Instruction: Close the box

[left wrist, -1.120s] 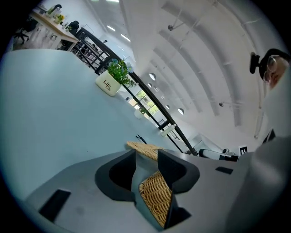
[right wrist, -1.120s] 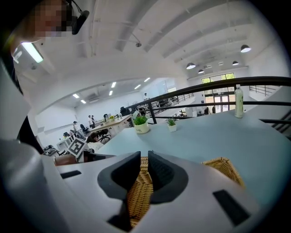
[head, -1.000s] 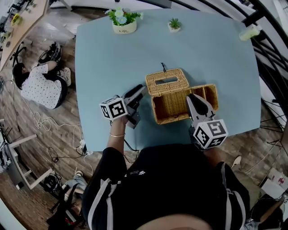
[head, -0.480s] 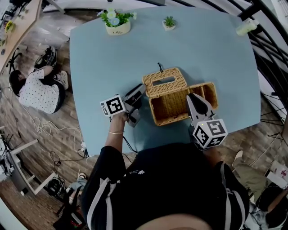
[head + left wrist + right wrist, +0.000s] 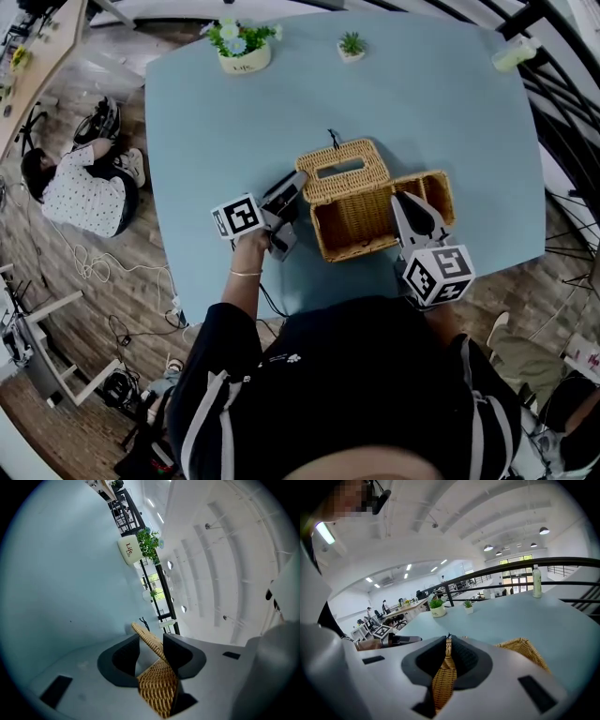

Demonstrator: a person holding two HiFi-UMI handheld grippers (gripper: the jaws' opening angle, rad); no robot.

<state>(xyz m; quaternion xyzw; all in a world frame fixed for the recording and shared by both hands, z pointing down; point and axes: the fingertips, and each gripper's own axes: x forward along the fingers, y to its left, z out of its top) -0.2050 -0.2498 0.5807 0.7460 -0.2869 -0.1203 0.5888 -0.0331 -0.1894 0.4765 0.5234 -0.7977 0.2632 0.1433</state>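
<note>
Wicker box (image 5: pixel 361 223) is lying crosswise on table (image 5: pixel 422 103); we are clamping its raised lid (image 5: pixel 342 171) in left gripper (image 5: pixel 298 180), its wall in right gripper (image 5: pixel 398 199).

Open-plan office: rows of desks (image 5: pixel 410 605) (people (image 5: pixel 385 605) nearby) under ceiling lights (image 5: pixel 543 530).

Table (image 5: pixel 441 112) clear behind box (image 5: pixel 361 246) (plant pot (image 5: pixel 246 58) far).

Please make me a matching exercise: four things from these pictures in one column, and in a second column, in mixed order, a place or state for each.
1 left gripper
2 right gripper
3 flower pot
4 bottle

a at the table's far right corner
b closed on the box's wall
c at the table's far left edge
d jaws around the lid's edge

Pairs: 1-d; 2-b; 3-c; 4-a
</note>
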